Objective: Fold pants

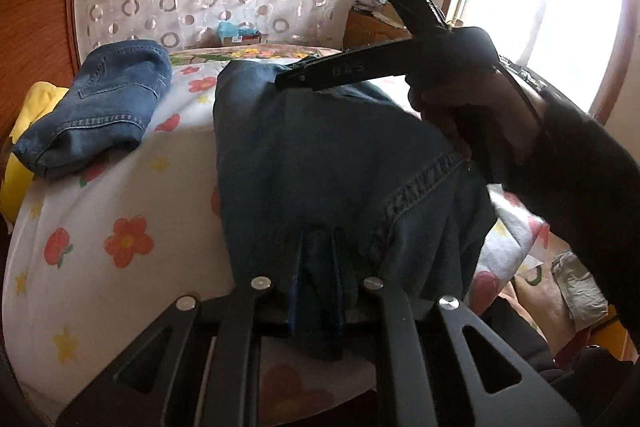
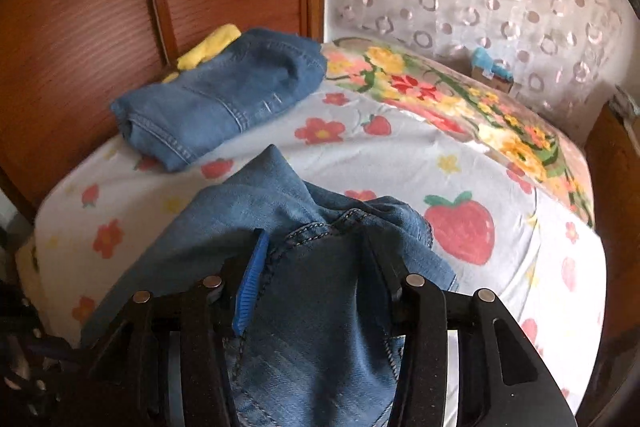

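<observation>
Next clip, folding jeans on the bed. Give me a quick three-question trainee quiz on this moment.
1. True or false: the left gripper is clamped on the jeans.
2. What lies against the wooden headboard? A) towel B) folded jeans C) pillow
3. What prints decorate the sheet?

Key: 1 true. 2 B. 3 flowers and strawberries.

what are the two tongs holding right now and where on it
Both hold the dark jeans: left tongs pinch a fold of denim, right tongs clamp a bunched, seamed edge.
</observation>
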Motion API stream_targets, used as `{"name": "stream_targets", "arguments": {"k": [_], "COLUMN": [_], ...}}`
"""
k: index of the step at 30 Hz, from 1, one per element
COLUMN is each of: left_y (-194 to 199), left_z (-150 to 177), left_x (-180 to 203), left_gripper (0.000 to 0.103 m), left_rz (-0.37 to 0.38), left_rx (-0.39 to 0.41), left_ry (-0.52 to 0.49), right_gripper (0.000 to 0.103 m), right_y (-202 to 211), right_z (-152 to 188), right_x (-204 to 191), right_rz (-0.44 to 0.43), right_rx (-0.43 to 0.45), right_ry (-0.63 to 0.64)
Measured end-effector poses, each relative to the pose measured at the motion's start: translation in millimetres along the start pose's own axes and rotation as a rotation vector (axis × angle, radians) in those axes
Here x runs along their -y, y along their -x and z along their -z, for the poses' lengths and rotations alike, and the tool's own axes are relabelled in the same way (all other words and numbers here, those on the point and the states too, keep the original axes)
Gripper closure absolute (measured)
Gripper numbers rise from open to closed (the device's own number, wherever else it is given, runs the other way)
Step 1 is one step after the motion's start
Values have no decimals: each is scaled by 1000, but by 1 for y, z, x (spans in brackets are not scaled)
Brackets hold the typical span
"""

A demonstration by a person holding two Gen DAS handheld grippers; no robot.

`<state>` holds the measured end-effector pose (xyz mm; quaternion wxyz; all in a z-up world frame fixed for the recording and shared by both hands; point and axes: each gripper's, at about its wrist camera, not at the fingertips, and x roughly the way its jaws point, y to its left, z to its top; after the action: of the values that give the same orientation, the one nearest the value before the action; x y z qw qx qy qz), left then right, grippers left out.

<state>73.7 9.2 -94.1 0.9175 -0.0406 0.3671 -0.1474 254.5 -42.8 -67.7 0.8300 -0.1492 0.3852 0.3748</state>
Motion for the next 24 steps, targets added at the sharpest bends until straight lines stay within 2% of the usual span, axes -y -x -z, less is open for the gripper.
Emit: {"name": "stream_targets", "arguments": {"k": [5,8,13,17,21,24], "left_y": [19,21,5,-13,-17,-12], "left_z": [-13,-26,-22,-3,15,16], "left_x": [5,17,29,29,38,40], "left_gripper": [92,92,92,92,92,92], "left_rz": [15,52,72,71,64,67], "left_rx": [79,102,58,-16,-29,-31], "left_ry": [8,-11,-42,-35,-78,-80], "right_gripper": [55,55,55,54,46,46], "right_y": [41,65,67,64,64,68], "right_z": [5,24,73,99,103,99], "right_x": [5,6,2,6,16,15], "right_rz": [-2,-3,-5,0,-29,-31], "right_rx": [66,79,0,0,12,17], "right_ry": [-31,-51,-77,-130,-186,-177]}}
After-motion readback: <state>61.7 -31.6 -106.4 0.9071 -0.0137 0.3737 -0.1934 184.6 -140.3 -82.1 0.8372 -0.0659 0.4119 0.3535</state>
